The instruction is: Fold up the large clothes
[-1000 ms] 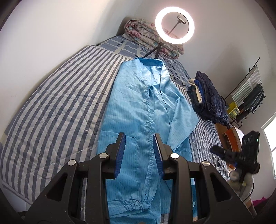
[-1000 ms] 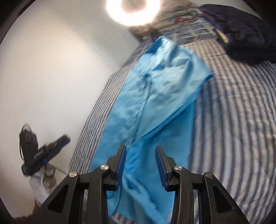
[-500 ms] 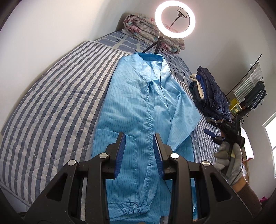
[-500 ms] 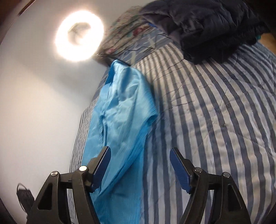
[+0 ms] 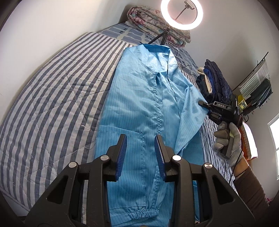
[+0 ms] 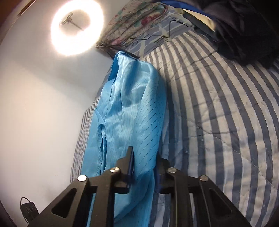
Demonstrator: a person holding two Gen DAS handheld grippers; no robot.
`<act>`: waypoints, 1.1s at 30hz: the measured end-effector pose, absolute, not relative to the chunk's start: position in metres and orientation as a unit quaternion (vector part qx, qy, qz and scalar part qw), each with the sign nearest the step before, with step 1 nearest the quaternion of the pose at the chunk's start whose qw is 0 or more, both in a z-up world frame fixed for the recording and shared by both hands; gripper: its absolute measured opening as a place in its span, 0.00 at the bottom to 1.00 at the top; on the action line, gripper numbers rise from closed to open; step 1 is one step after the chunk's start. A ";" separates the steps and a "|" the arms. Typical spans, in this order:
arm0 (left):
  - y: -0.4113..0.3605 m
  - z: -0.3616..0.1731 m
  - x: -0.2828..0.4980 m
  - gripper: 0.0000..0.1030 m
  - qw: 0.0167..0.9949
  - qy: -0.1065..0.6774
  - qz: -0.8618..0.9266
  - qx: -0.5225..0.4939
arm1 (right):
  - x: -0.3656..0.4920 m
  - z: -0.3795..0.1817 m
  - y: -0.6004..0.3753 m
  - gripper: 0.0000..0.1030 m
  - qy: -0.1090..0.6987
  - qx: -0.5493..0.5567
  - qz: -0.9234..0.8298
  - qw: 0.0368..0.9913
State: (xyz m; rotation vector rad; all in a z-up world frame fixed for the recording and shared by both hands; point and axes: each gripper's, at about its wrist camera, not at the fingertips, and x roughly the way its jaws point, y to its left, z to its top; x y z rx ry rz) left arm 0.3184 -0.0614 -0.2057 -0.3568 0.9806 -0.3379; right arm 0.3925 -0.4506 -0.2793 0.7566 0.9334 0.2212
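We see one big blue coat (image 5: pixel 150 108) lying flat on the striped bed (image 5: pixel 52 90), collar at the far end, cuff close to us. Our right gripper (image 6: pixel 145 167) is at the coat's right edge, where the sleeve folds out to a point, and its jaws are closing w/ a bunch of blue cloth between them. Our left gripper (image 5: pixel 140 148) hangs over the lower middle of the coat, jaws partly apart, nothing in them, not touching the cloth.

How to do this step well, we think:
- Let the right jaws bite only the folded sleeve edge, not the bed cover under it.
- Lift just a bit, then carry the sleeve across twd the middle line so it lands flat.
- Use the left gripper to press or pinch the near side so the coat does not slide.
- Go slow; the cloth looks thin and slippery, so it may slip out.

Count:
- 1 blue coat
- 2 grippers
- 1 gloved hand (image 5: pixel 226 139) in view, holding the right gripper
- 1 ring light (image 5: pixel 182 14), past the collar
- 1 pile of dark clothes (image 5: pixel 214 82), just past the right gripper
- 1 flowery rolled blanket (image 5: pixel 148 22) at the far end
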 end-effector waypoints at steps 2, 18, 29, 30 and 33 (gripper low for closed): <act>-0.062 -0.205 0.319 0.32 0.852 0.465 -0.167 -0.174 | 0.401 -0.268 -0.441 0.08 0.429 0.350 0.113 0.825; -0.052 -0.196 0.315 0.32 0.856 0.457 -0.171 -0.173 | 0.491 -0.263 -0.316 0.38 0.471 0.278 0.124 0.828; -0.033 -0.190 0.309 0.32 0.854 0.448 -0.177 -0.196 | 0.455 -0.226 -0.342 0.40 0.456 0.223 0.090 0.857; -0.034 -0.189 0.308 0.32 0.854 0.447 -0.179 -0.195 | 0.449 -0.230 -0.347 0.40 0.463 0.222 0.085 0.854; -0.037 -0.185 0.306 0.32 0.859 0.442 -0.183 -0.184 | 0.434 -0.241 -0.353 0.39 0.486 0.236 0.087 0.837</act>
